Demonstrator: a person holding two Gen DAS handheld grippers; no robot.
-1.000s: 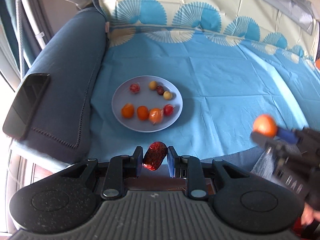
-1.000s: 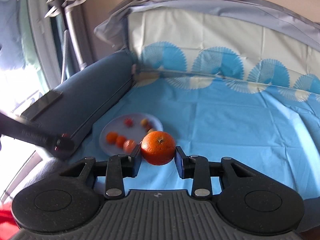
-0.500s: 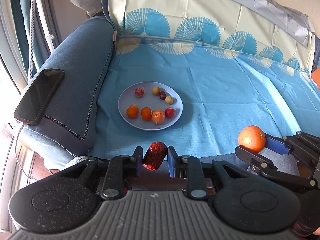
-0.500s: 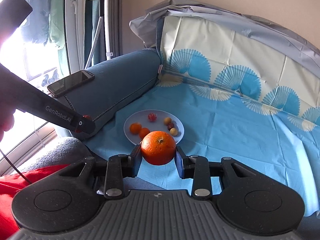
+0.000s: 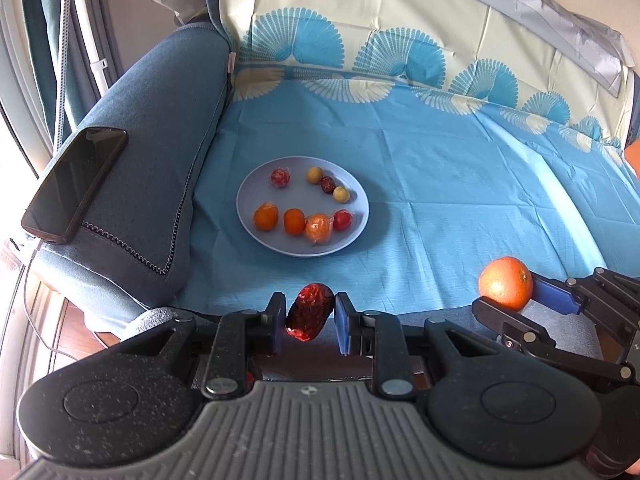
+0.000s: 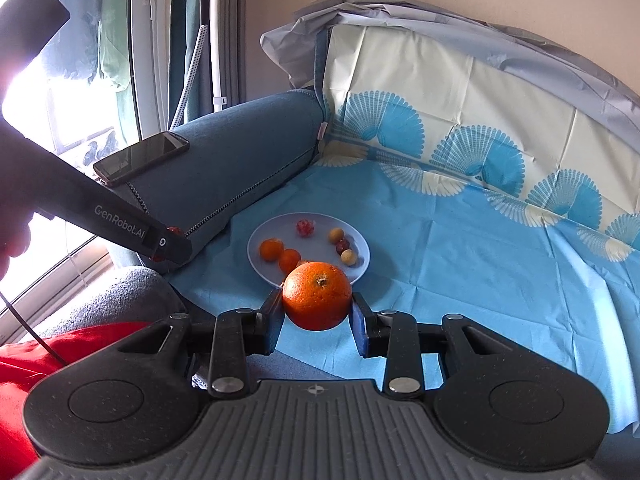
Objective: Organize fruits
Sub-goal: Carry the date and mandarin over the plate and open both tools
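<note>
My left gripper (image 5: 310, 322) is shut on a dark red wrapped date (image 5: 310, 312), held in the air near the front edge of the blue cloth. In the right wrist view, the right gripper (image 6: 317, 320) is shut on a large orange (image 6: 317, 296), also aloft, in front of the plate. That orange (image 5: 506, 283) and the right gripper's fingers (image 5: 552, 300) show at the right of the left wrist view. A pale blue plate (image 5: 256, 192) on the cloth carries several small fruits: orange ones, red wrapped ones, yellowish balls and a dark date. The left gripper's body (image 6: 120, 224) crosses the right wrist view.
A blue patterned cloth (image 5: 440, 168) covers the sofa seat and back. A dark phone (image 5: 76, 182) lies on the blue armrest (image 5: 160, 120) at left, a cable hanging below it. Red fabric (image 6: 36, 356) sits at the lower left. A floor stand (image 6: 212, 28) rises behind the armrest.
Both grippers drew back from the plate, which looks smaller and farther. The right gripper rolled upright, then steadied. Both grips are unchanged.
</note>
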